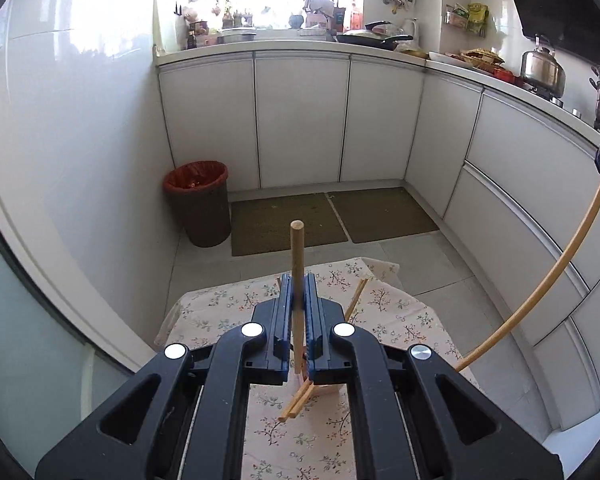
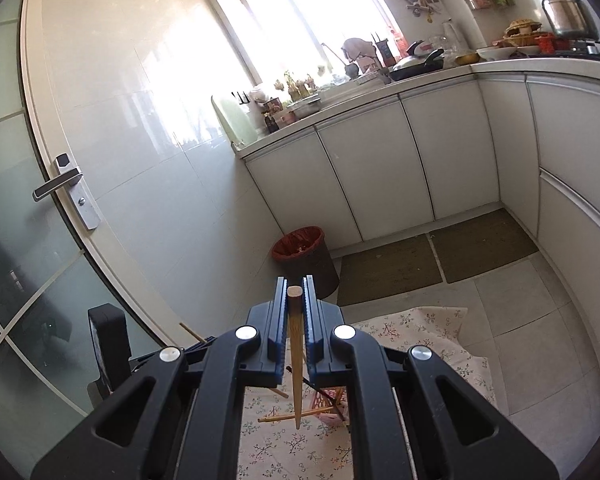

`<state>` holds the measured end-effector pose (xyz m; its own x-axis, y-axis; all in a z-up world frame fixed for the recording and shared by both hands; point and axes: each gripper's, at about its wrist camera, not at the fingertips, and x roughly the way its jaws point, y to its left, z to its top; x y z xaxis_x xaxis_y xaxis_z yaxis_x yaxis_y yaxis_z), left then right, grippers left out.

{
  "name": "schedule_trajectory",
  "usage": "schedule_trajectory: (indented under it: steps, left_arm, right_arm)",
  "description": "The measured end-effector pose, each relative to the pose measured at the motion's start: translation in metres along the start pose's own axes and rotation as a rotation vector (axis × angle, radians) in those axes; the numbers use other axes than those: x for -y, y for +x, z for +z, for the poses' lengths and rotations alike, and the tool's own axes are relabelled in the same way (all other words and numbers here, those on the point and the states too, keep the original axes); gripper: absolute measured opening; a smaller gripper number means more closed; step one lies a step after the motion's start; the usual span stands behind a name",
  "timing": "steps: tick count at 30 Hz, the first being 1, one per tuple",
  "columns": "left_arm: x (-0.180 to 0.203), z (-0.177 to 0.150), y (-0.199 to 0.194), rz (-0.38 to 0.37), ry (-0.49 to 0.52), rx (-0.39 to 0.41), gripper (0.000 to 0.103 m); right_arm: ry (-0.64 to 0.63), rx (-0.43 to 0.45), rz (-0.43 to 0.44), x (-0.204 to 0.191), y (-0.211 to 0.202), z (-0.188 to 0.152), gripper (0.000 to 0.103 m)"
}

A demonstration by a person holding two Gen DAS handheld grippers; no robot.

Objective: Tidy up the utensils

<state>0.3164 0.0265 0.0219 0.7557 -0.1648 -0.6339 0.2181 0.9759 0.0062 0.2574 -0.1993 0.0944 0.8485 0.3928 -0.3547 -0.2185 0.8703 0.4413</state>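
We've got one wooden chopstick (image 1: pixel 296 280) clamped upright in the left gripper (image 1: pixel 299 300), and a second chopstick (image 2: pixel 295 356) clamped in the right gripper (image 2: pixel 295 312), both jaws nearly closed. Below, on the floral cloth (image 1: pixel 220 312), more chopsticks (image 1: pixel 296 402) lie loose by the pink basket (image 2: pixel 327 400), so most sorting looks left.

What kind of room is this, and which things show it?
A home kitchen, most likely: white base cabinets under a counter, a frying pan by the window, and a steel kettle on the stove.
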Motion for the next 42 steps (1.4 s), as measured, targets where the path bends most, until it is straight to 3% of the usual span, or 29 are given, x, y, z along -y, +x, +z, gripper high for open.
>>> schedule_trajectory:
  steps: [8,12,14,16,18,25,33,35,36,37,39,42]
  left_arm:
    - [0.011,-0.028,0.088,-0.013,-0.088,-0.087,0.005]
    - [0.009,-0.045,0.112,-0.015,-0.107,-0.138,0.007]
    - [0.007,-0.05,0.11,-0.023,-0.109,-0.145,0.012]
    - [0.004,-0.049,0.1,-0.032,-0.118,-0.12,0.032]
    - [0.0,-0.046,0.087,-0.037,-0.131,-0.086,0.037]
    - [-0.019,-0.03,0.04,-0.058,-0.184,0.034,0.042]
    - [-0.036,-0.025,0.0,-0.072,-0.214,0.115,0.043]
    - [-0.041,-0.026,-0.011,-0.065,-0.218,0.136,0.048]
    - [-0.045,-0.028,-0.015,-0.044,-0.225,0.144,0.057]
    - [-0.05,-0.029,-0.018,-0.02,-0.235,0.147,0.066]
    - [-0.067,-0.036,-0.016,0.053,-0.254,0.122,0.07]
    - [-0.095,-0.056,0.019,0.156,-0.221,-0.044,0.071]
  right_arm:
    - [0.033,-0.044,-0.028,0.028,0.032,-0.008,0.008]
    - [0.037,-0.059,-0.035,0.034,0.044,-0.012,0.008]
    - [0.037,-0.063,-0.035,0.034,0.048,-0.013,0.008]
    - [0.036,-0.063,-0.034,0.033,0.052,-0.014,0.008]
    - [0.033,-0.064,-0.033,0.028,0.056,-0.013,0.008]
    - [0.0,-0.067,-0.051,0.016,0.073,-0.022,0.008]
    - [0.002,-0.085,-0.06,0.013,0.084,-0.028,0.008]
    - [-0.002,-0.081,-0.058,0.012,0.084,-0.027,0.008]
    - [-0.003,-0.078,-0.057,0.01,0.083,-0.026,0.008]
    - [-0.004,-0.075,-0.054,0.01,0.081,-0.025,0.008]
    - [-0.004,-0.07,-0.048,0.01,0.076,-0.025,0.008]
    - [-0.006,-0.055,-0.039,0.009,0.066,-0.023,0.008]
